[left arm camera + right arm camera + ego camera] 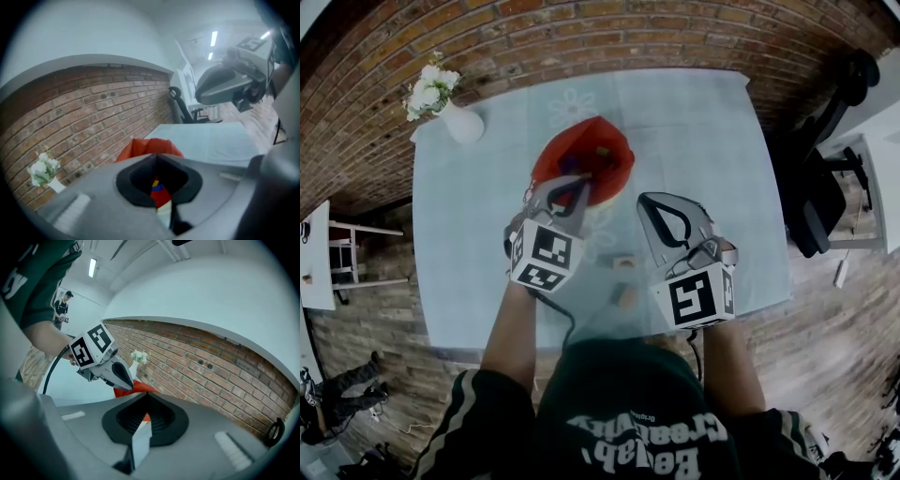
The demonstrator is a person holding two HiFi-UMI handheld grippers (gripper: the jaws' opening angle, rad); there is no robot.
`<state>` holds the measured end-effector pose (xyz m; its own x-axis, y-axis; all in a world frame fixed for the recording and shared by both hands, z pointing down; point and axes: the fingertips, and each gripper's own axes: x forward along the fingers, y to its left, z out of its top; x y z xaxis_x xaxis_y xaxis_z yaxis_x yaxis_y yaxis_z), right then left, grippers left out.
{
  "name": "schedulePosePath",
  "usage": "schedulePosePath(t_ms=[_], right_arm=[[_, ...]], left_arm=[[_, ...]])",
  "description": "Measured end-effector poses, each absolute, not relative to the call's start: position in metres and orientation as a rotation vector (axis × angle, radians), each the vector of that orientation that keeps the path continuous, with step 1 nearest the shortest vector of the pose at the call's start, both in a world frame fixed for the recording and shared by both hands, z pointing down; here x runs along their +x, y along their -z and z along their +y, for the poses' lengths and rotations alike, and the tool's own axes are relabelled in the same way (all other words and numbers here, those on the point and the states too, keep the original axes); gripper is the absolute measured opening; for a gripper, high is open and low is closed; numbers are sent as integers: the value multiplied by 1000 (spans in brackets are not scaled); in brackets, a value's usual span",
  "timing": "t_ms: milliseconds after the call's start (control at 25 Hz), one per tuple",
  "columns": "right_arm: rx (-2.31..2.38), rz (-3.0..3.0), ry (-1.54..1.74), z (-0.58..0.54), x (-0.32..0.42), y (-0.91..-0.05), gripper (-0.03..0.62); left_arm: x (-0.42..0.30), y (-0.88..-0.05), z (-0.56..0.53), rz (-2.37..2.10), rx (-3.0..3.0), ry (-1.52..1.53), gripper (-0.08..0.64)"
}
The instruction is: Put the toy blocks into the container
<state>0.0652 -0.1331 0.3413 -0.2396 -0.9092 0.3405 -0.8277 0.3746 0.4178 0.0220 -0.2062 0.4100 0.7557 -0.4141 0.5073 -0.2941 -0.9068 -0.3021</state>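
Forearms (512, 339) extended, closed left gripper (579, 180) hangs over red container (614, 150).

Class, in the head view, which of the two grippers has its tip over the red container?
The left gripper: its tip overlaps the red container, while the right gripper points at the table beside it.

On the table (703, 141) – container (598, 150) mid-back, vase (461, 122) at the back-left corner, two blocks (624, 263) near the front; chair (820, 178) right.
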Motion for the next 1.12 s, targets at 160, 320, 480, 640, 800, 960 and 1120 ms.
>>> schedulePosePath(t_ms=[160,320,480,640,800,960,1120], right_arm=[[1493,-2140,201,-124,64,-337,5],[1483,-2168,208,-114,61,-332,6],[1462,-2190,235,-101,60,-327,5],[1450,-2217,253,-86,61,-322,5],[1427,-2242,290,-72,62,-319,6],[1392,-2278,331,-56,61,-315,6],[1361,-2301,344,-38,63,-318,6]], left_arm=[[22,-400,-193,573,-2752,837,3],[23,-389,-174,578,-2766,812,3],[26,-378,-151,591,-2762,788,4],[29,-369,-130,605,-2745,788,3],[29,-359,-114,647,-2719,785,3],[28,-357,-97,723,-2685,814,3],[27,-359,-76,767,-2688,819,3]])
